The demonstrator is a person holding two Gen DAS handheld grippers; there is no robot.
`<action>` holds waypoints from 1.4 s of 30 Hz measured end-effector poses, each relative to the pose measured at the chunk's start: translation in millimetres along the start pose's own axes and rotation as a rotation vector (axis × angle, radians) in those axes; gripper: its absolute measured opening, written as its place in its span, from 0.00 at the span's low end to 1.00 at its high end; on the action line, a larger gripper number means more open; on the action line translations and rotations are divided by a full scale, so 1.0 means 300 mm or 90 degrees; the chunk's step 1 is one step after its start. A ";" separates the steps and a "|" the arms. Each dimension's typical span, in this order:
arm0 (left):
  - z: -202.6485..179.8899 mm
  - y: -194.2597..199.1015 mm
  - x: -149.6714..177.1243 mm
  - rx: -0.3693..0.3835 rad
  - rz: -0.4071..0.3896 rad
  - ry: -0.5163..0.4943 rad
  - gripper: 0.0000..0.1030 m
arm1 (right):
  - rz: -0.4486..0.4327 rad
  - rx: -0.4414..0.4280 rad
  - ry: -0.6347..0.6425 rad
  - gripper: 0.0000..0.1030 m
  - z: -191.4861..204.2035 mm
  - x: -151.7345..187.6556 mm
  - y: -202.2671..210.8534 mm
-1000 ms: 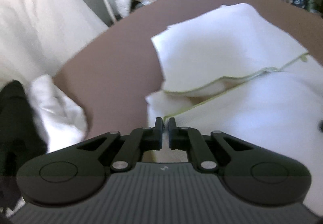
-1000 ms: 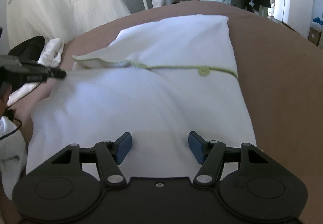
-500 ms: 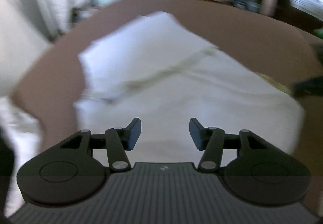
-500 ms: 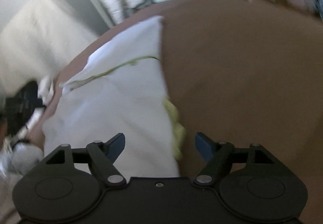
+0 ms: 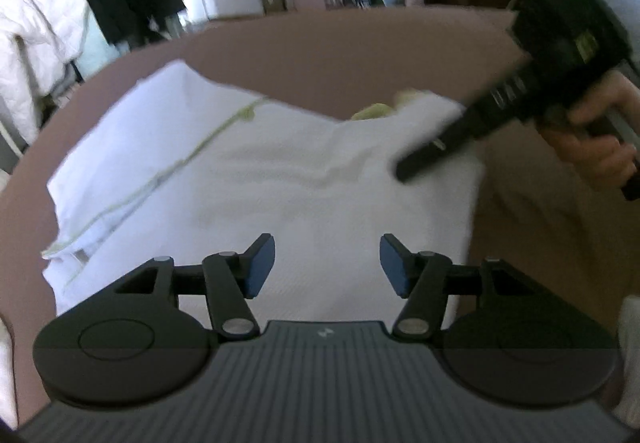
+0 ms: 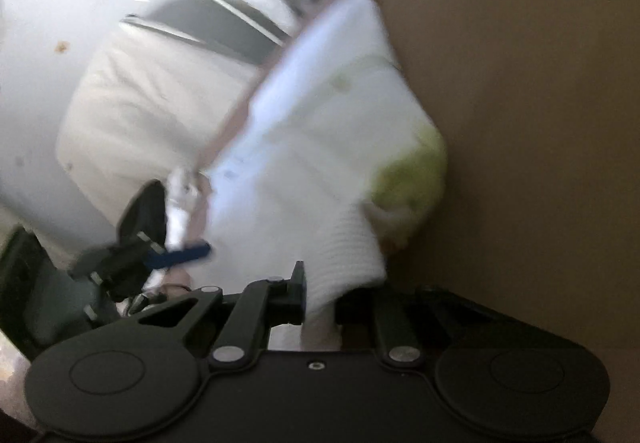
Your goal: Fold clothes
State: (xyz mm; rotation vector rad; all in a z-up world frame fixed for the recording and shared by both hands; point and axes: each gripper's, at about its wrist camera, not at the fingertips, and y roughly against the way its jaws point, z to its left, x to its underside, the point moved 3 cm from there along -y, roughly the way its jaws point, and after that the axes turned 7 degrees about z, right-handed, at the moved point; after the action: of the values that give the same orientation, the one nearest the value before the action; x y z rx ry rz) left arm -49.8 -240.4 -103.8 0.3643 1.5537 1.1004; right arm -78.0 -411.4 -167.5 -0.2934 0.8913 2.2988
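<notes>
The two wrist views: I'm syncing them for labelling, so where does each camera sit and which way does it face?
Left wrist: on the left claw, angled down across the white garment on the brown surface; its jaws have just been opening, nothing between them. The hand holding the right claw shows.
Right wrist: on the right claw, rolled sideways, jaws just closed on the garment's edge; the left claw appears at lower left.
Shared: the garment, its green trim and the brown surface.

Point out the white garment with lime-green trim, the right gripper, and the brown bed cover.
white garment with lime-green trim (image 5: 280,179), left wrist view, middle panel.
right gripper (image 6: 320,299), right wrist view, between fingertips, pinching cloth.
brown bed cover (image 5: 340,55), left wrist view, bare part.
</notes>
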 end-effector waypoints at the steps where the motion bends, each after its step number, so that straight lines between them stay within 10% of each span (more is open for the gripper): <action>1: -0.026 0.018 -0.007 0.009 -0.014 0.006 0.61 | -0.016 -0.024 0.015 0.14 0.039 -0.029 0.007; 3: -0.077 0.050 -0.023 0.016 -0.042 0.016 0.63 | -0.030 -0.031 0.051 0.14 0.114 -0.092 0.005; 8: -0.121 0.003 -0.037 -0.206 -0.074 -0.037 0.93 | -0.036 -0.008 0.098 0.13 0.234 -0.216 -0.038; 12: -0.037 -0.119 0.018 -0.239 0.038 -0.022 0.93 | -0.052 -0.004 0.133 0.13 0.299 -0.267 -0.030; 13: -0.007 -0.132 0.030 -0.239 0.063 -0.009 0.89 | -0.059 -0.002 0.139 0.13 0.309 -0.271 -0.015; 15: 0.047 -0.151 0.050 -0.238 0.105 0.016 0.04 | -0.072 0.003 0.148 0.12 0.319 -0.271 0.022; 30: 0.122 0.210 -0.041 -0.300 -0.027 -0.001 0.07 | -0.178 -0.013 0.202 0.12 0.465 -0.238 0.165; 42: -0.124 0.337 -0.028 -0.169 -0.061 -0.161 0.07 | -0.172 -0.019 0.118 0.12 0.436 -0.097 0.381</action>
State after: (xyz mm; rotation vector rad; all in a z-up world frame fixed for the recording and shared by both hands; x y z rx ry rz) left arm -113.3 -211.1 -21.5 0.2347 1.1750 1.1228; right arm -125.9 -402.4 1.9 -0.6100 0.8518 2.0595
